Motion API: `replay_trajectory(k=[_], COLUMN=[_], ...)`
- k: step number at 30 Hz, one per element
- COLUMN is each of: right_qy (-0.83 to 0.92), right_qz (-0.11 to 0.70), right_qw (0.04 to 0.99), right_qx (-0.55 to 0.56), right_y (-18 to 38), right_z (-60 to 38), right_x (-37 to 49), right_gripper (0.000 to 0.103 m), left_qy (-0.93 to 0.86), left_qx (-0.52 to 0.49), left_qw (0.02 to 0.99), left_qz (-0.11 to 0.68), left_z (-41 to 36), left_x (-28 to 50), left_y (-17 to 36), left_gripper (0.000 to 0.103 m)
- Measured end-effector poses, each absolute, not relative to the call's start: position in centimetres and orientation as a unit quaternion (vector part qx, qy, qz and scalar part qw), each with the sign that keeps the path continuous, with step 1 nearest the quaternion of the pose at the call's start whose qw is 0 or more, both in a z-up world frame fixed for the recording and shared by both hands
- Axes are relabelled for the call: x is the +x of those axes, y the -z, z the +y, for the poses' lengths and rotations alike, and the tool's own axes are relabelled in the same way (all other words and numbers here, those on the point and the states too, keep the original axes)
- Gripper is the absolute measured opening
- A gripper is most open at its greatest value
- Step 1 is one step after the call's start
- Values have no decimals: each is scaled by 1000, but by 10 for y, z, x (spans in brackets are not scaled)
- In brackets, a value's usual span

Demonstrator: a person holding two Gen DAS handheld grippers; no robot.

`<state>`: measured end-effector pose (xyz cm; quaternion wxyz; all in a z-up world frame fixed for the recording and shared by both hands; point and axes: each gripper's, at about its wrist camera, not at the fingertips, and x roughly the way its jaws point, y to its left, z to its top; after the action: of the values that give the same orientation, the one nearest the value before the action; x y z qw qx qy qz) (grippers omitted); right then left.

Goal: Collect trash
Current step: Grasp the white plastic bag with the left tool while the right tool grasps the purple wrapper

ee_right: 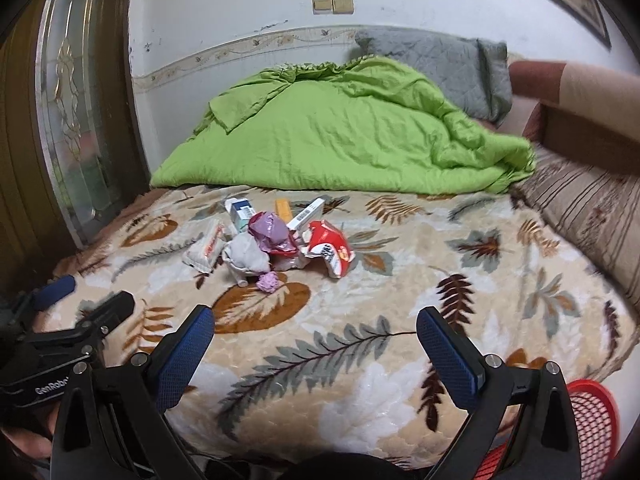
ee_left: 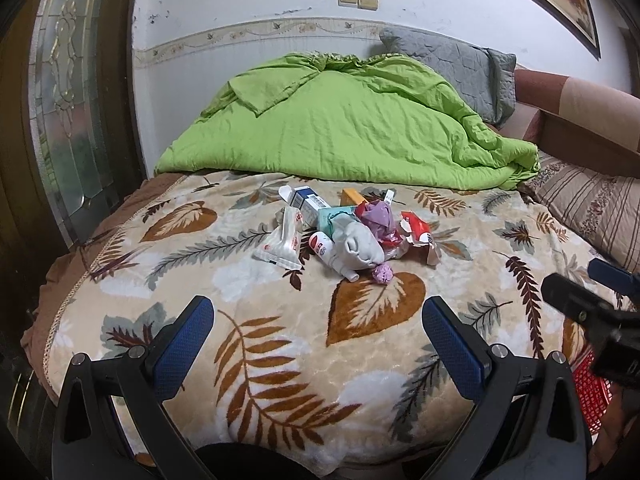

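Observation:
A pile of trash lies mid-bed on the leaf-patterned blanket (ee_left: pixel 280 340): a white wrapper (ee_left: pixel 282 242), a blue-white carton (ee_left: pixel 306 200), a crumpled grey-white tube (ee_left: pixel 360 250), a purple bag (ee_left: pixel 378 216), a red-white packet (ee_left: pixel 418 234), an orange box (ee_left: pixel 352 196) and a small purple wad (ee_left: pixel 383 274). The same pile shows in the right wrist view (ee_right: pixel 272 240). My left gripper (ee_left: pixel 318 320) is open and empty, well short of the pile. My right gripper (ee_right: pixel 314 330) is open and empty, also short of it.
A red mesh basket (ee_right: pixel 592 424) stands at the bed's near right corner, also seen in the left wrist view (ee_left: pixel 590 392). A green duvet (ee_left: pixel 344 128) and grey pillow (ee_left: pixel 452 64) lie at the back. A glass-panelled door (ee_left: pixel 68 120) is left.

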<state>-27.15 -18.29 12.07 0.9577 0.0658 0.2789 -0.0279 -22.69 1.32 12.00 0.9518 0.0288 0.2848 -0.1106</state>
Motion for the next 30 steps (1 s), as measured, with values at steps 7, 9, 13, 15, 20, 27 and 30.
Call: replay_trajectory(k=[7, 9, 13, 15, 20, 27, 30], right_qy=[-30, -51, -77, -84, -100, -94, -86], right_qz=[307, 316, 335, 340, 352, 385, 402], right_qw=[945, 940, 932, 930, 925, 914, 907], right_qx=[105, 118, 116, 109, 98, 85, 92], right_y=[-117, -115, -109, -108, -102, -80, -67], right_z=[-196, -196, -187, -180, -167, -155, -158], right_x=[-227, -209, -167, -150, -93, -29, -13], right_gripper=[85, 78, 75, 75, 75, 59, 42], left_qy=[139, 143, 140, 133, 136, 149, 162], left_qx=[12, 4, -13, -23, -48, -45, -49], left_qw=[936, 932, 925, 921, 905, 890, 880], left_qz=[324, 334, 353, 366, 401, 429, 443], left_z=[16, 19, 31, 43, 63, 59, 50], left_x=[-187, -175, -152, -135, -88, -23, 1], left_y=[-112, -107, -99, -93, -85, -73, -65], left_gripper=[103, 100, 93, 87, 74, 74, 74])
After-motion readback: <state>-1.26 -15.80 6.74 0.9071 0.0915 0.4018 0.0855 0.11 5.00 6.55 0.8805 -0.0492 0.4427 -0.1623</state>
